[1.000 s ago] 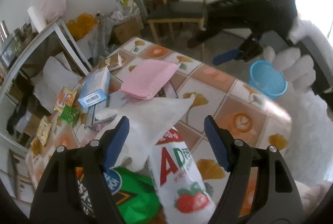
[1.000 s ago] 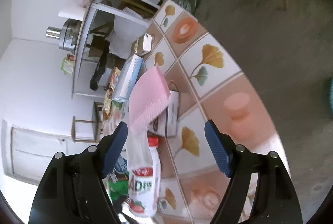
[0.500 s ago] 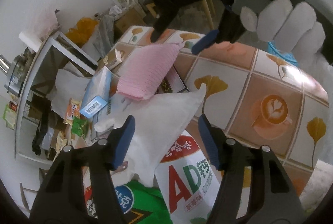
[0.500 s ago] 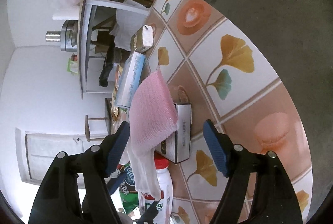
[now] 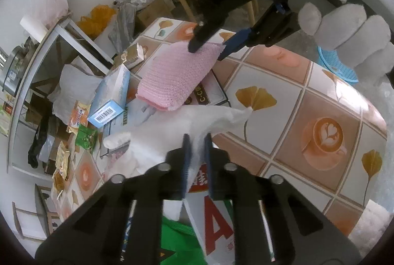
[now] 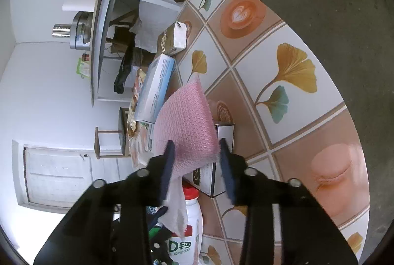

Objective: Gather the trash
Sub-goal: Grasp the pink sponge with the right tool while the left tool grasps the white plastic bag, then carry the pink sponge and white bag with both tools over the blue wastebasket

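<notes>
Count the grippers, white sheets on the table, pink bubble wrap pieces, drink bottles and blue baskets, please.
Grippers: 2; jaws have just been closing, left gripper on the white sheet, right gripper on the pink bubble wrap
White sheet: 1
Pink bubble wrap: 1
Drink bottle: 1
Blue basket: 1
Total: 6

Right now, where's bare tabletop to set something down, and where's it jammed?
Free: the tabletop on the side away from the shelf, from the coffee-cup tile out to the edge nearest the blue basket. Jammed: the shelf-side strip, with pink bubble wrap, blue box, white tissue and snack packets.
</notes>
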`<state>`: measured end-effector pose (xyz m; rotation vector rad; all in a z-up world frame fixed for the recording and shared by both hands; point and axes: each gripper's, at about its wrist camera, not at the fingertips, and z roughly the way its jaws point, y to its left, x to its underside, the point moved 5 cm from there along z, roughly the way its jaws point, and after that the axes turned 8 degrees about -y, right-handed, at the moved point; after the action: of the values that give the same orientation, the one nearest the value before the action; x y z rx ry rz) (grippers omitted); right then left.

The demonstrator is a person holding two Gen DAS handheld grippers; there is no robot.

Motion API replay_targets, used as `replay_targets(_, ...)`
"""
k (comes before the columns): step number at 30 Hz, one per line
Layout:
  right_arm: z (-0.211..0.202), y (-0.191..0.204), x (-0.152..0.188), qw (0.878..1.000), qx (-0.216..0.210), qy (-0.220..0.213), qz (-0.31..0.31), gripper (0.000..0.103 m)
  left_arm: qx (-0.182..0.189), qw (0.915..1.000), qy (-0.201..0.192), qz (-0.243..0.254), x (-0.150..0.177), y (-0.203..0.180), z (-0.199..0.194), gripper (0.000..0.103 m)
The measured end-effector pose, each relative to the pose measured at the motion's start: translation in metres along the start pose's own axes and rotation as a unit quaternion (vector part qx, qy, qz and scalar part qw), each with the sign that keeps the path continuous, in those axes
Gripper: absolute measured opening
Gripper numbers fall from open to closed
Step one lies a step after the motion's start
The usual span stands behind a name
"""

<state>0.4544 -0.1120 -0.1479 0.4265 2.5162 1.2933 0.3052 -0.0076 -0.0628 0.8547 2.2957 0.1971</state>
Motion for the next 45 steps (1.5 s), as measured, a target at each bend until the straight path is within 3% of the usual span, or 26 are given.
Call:
replay_targets(11, -0.012, 0.011, 0.003, 1.000, -0.024, -0.015, -0.005, 0.027, -0.015, 0.9984, -0.038, -0.040, -0.004, 0.028, -0.024, 0.003)
replay_targets(23, -0.043, 0.029, 0.006, 0.997, -0.063, -0.040, -0.010, 0.026, -0.058, 0.9896, -0.089, -0.097, -0.004, 0.071, -0.072, 0.003)
replay_targets(34, -0.085, 0.036, 0.020, 0.995, -0.078, -0.066, -0.011, 0.026, -0.041, 0.9679, -0.155, -0.193, -0.008, 0.101, -0.119, 0.003)
replay_targets(45, -0.136, 0.044, 0.037, 0.992, -0.083, -0.097, -0.021, 0.026, -0.012, 0.9441, -0.219, -0.246, -0.015, 0.105, -0.169, 0.003)
